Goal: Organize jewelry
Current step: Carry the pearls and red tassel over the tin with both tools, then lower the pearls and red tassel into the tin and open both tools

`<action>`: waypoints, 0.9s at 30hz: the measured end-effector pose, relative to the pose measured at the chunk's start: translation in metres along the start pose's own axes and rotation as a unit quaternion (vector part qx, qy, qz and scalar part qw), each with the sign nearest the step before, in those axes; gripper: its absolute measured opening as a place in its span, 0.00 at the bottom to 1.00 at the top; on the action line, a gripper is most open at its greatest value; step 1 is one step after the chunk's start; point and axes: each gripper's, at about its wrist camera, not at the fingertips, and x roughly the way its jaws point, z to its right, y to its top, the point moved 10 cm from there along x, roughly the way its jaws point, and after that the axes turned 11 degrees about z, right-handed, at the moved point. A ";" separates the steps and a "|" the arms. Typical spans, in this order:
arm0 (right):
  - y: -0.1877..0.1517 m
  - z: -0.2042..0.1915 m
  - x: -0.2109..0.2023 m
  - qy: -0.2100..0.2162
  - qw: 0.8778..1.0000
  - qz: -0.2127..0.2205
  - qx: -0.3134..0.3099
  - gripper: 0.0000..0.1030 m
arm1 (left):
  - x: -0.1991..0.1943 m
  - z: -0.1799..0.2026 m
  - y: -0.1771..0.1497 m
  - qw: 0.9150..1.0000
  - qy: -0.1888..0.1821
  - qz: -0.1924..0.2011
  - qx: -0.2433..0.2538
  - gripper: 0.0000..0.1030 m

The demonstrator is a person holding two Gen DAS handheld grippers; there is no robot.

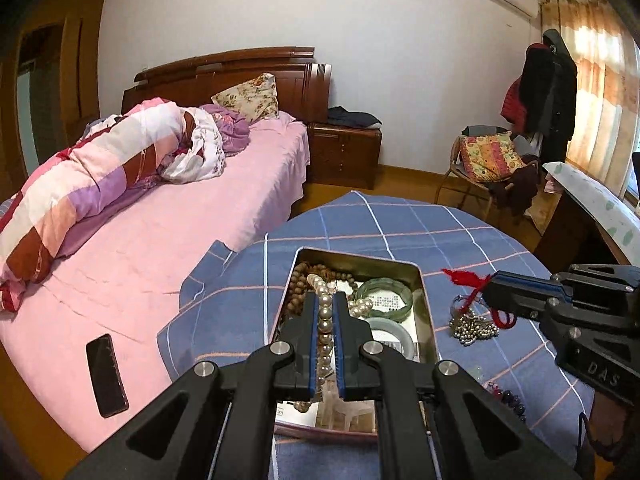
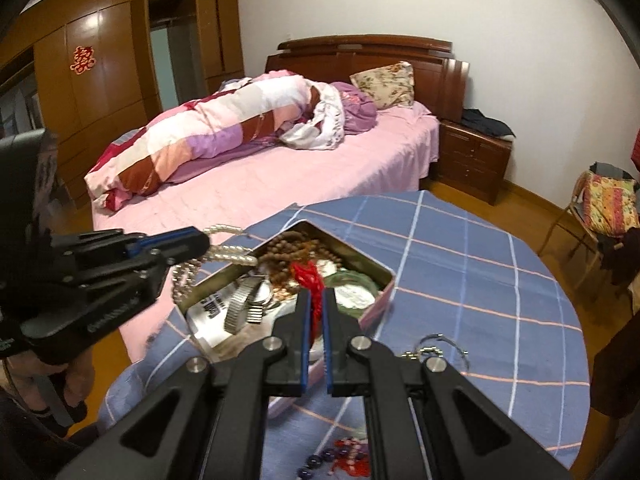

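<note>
Left wrist view, left tongs (image 1: 325,312) clamping pearl strand (image 1: 325,326) lengthwise along fingers.

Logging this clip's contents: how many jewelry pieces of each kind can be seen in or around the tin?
Pearl strand: 1
Wooden bead strand: 1
Green bangles: 2
Metal watch: 1
Red-cord silver bead piece: 1
Purple bead bracelet: 1
Total: 7

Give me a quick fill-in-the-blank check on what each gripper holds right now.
1. The left gripper is shut on a strand of ____.
2. The right gripper pinches a ____ cord.
3. The green bangle lies inside the metal ____.
4. The tin sits on a blue ____ cloth.

Missing words: pearls; red; tin; checked
</note>
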 end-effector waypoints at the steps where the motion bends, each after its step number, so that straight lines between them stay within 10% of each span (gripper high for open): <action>1: -0.001 -0.003 0.001 0.002 1.000 -0.002 -0.001 0.07 | 0.002 0.000 -0.002 1.000 0.000 -0.003 0.000 0.05; 27: -0.034 -0.012 0.059 0.006 0.998 -0.055 0.002 0.08 | 0.024 -0.009 -0.035 0.999 0.003 -0.042 -0.007 0.06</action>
